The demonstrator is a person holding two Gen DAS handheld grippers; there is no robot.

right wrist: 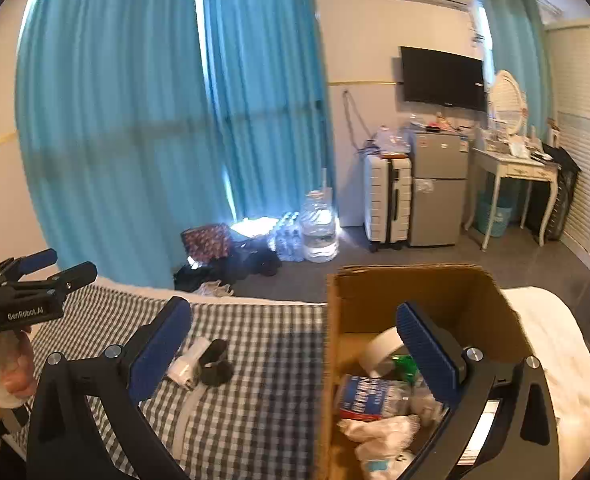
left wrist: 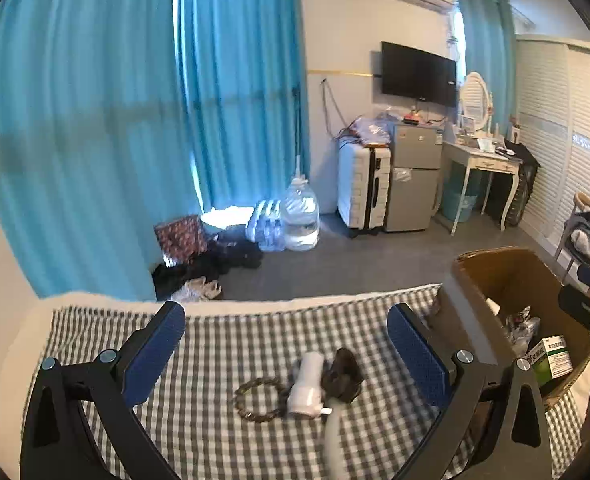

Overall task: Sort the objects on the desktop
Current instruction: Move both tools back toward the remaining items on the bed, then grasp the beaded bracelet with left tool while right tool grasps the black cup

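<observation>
Both grippers, left and right, gape empty: mine hang over the box and the items awaiting sorting.

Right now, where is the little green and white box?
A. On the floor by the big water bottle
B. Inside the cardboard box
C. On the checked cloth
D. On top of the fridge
B: in the left wrist view the green and white box sits inside the cardboard box, down near its wall, not out on the checked cloth.
</observation>
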